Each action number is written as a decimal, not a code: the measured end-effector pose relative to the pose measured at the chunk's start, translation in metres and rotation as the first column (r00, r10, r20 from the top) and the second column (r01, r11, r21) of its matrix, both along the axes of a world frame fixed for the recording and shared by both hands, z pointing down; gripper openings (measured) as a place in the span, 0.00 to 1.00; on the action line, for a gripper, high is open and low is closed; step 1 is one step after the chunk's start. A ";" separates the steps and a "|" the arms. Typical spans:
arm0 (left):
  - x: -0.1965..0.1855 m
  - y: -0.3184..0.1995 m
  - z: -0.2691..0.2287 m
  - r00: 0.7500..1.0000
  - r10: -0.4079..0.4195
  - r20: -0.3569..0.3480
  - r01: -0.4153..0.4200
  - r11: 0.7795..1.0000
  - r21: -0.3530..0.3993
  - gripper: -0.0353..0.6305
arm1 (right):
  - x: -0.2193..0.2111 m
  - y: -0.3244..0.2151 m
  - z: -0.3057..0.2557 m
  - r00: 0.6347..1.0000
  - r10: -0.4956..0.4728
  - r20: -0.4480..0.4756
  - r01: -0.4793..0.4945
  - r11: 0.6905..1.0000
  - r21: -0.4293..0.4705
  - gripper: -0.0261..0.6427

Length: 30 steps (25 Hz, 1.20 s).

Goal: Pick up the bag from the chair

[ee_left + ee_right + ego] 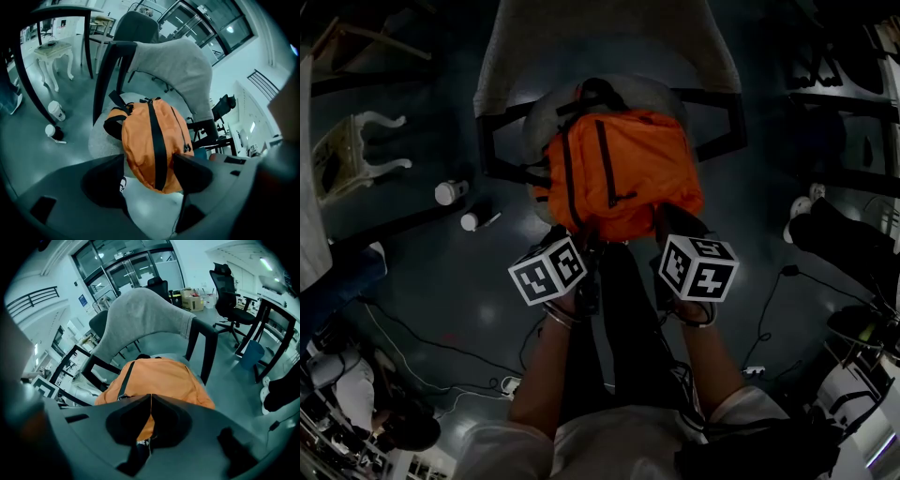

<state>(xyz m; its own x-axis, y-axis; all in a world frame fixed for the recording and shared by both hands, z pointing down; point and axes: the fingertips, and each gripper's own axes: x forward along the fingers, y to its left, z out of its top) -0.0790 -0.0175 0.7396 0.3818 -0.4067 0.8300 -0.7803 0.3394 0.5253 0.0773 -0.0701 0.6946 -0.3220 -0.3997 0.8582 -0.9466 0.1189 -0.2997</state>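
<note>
Lying on the seat of the grey chair [600,47], the orange bag [619,169] is not yet lifted. A fold of its near edge is pinched between the closed jaws of the right gripper [150,401]. The jaws of the left gripper [149,159] are held wide apart around its lower end, so closing and lifting are judged to remain

Glossy grey floor [28,140] with two paper cups [56,111]; a white carved side table [54,54] stands left, glass doors [126,268] and a black office chair [225,284] behind
</note>
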 end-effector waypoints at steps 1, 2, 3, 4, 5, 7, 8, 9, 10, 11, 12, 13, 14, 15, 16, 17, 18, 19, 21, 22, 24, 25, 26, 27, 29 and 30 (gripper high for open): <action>0.000 0.000 0.003 1.000 -0.001 -0.001 0.001 1.000 -0.001 0.54 | -0.001 0.001 0.002 1.000 -0.004 0.000 0.004 1.000 -0.004 0.09; -0.001 -0.001 0.006 1.000 -0.002 -0.001 0.002 1.000 -0.002 0.54 | -0.001 0.002 0.004 1.000 -0.009 -0.001 0.009 1.000 -0.007 0.09; -0.001 -0.001 0.009 1.000 -0.002 -0.002 0.002 1.000 -0.004 0.54 | -0.002 0.002 0.005 1.000 -0.013 -0.001 0.013 1.000 -0.010 0.09; -0.002 -0.001 0.011 1.000 -0.003 -0.002 0.003 1.000 -0.006 0.53 | -0.002 0.002 0.007 1.000 -0.017 -0.001 0.017 1.000 -0.011 0.09; -0.002 -0.001 0.013 1.000 -0.002 -0.001 0.002 1.000 -0.008 0.54 | -0.002 0.002 0.008 1.000 -0.021 -0.002 0.021 1.000 -0.012 0.09; -0.002 -0.001 0.016 1.000 0.002 0.006 -0.002 1.000 -0.011 0.53 | -0.003 0.003 0.010 1.000 -0.027 -0.002 0.027 1.000 -0.014 0.09; -0.002 -0.001 0.017 1.000 0.005 0.010 -0.005 1.000 -0.012 0.53 | -0.003 0.002 0.011 1.000 -0.029 -0.002 0.029 0.999 -0.015 0.09; -0.001 -0.002 0.018 1.000 0.008 0.013 -0.008 1.000 -0.012 0.53 | -0.003 0.002 0.012 1.000 -0.030 -0.001 0.030 0.999 -0.015 0.09; -0.001 -0.003 0.019 1.000 0.012 0.015 -0.012 1.000 -0.011 0.53 | -0.003 0.002 0.013 1.000 -0.031 -0.001 0.031 0.999 -0.015 0.09; 0.000 -0.003 0.020 1.000 0.016 0.018 -0.015 1.000 -0.011 0.53 | -0.004 0.002 0.013 0.999 -0.032 0.000 0.032 0.999 -0.015 0.09; 0.000 -0.004 0.021 1.000 0.019 0.021 -0.019 1.000 -0.012 0.53 | -0.004 0.001 0.014 0.999 -0.033 0.000 0.033 0.999 -0.014 0.09; 0.000 -0.005 0.021 0.999 0.024 0.024 -0.024 1.000 -0.013 0.51 | -0.004 0.001 0.014 0.999 -0.032 0.001 0.032 0.999 -0.014 0.09; 0.001 -0.006 0.022 0.999 0.029 0.029 -0.029 0.999 -0.014 0.50 | -0.004 0.001 0.014 1.000 -0.031 0.002 0.031 0.999 -0.014 0.09; 0.002 -0.007 0.022 0.999 0.036 0.034 -0.035 0.999 -0.015 0.47 | -0.004 0.001 0.014 1.000 -0.030 0.003 0.030 0.999 -0.013 0.09; 0.003 -0.007 0.022 0.998 0.043 0.038 -0.042 0.999 -0.015 0.46 | -0.003 0.001 0.014 1.000 -0.028 0.003 0.028 1.000 -0.014 0.09; 0.004 -0.008 0.022 0.998 0.050 0.042 -0.049 0.999 -0.015 0.43 | -0.002 0.002 0.014 1.000 -0.026 0.002 0.026 1.000 -0.014 0.09; 0.005 -0.009 0.022 0.997 0.055 0.045 -0.055 0.998 -0.015 0.42 | -0.002 0.002 0.015 1.000 -0.024 0.002 0.024 1.000 -0.014 0.09; 0.005 -0.009 0.021 0.997 0.060 0.047 -0.059 0.998 -0.016 0.41 | -0.001 0.003 0.015 1.000 -0.021 0.002 0.022 1.000 -0.014 0.09; 0.006 -0.009 0.021 0.997 0.067 0.049 -0.066 0.998 -0.018 0.39 | 0.000 0.004 0.015 1.000 -0.017 0.002 0.017 1.000 -0.015 0.09; 0.006 -0.009 0.020 0.996 0.070 0.049 -0.069 0.997 -0.019 0.38 | 0.001 0.004 0.015 1.000 -0.014 0.003 0.014 1.000 -0.015 0.09; 0.007 -0.009 0.019 0.996 0.077 0.051 -0.076 0.997 -0.021 0.37 | 0.002 0.004 0.014 1.000 -0.008 0.004 0.008 1.000 -0.014 0.09; 0.007 -0.009 0.018 0.995 0.081 0.053 -0.080 0.997 -0.021 0.37 | 0.003 0.004 0.013 1.000 -0.005 0.005 0.005 1.000 -0.014 0.09; 0.008 -0.009 0.017 0.995 0.086 0.056 -0.085 0.996 -0.021 0.36 | 0.003 0.004 0.013 1.000 -0.002 0.006 0.002 1.000 -0.012 0.09; 0.008 -0.009 0.015 0.994 0.091 0.060 -0.090 0.996 -0.019 0.35 | 0.004 0.004 0.012 1.000 0.000 0.007 0.000 1.000 -0.011 0.09; 0.009 -0.011 0.013 0.993 0.100 0.069 -0.099 0.995 -0.017 0.33 | 0.005 0.002 0.009 1.000 0.006 0.009 -0.006 1.000 -0.006 0.09; 0.009 -0.012 0.011 0.992 0.104 0.072 -0.103 0.995 -0.016 0.32 | 0.006 0.001 0.008 1.000 0.009 0.010 -0.009 1.000 -0.003 0.09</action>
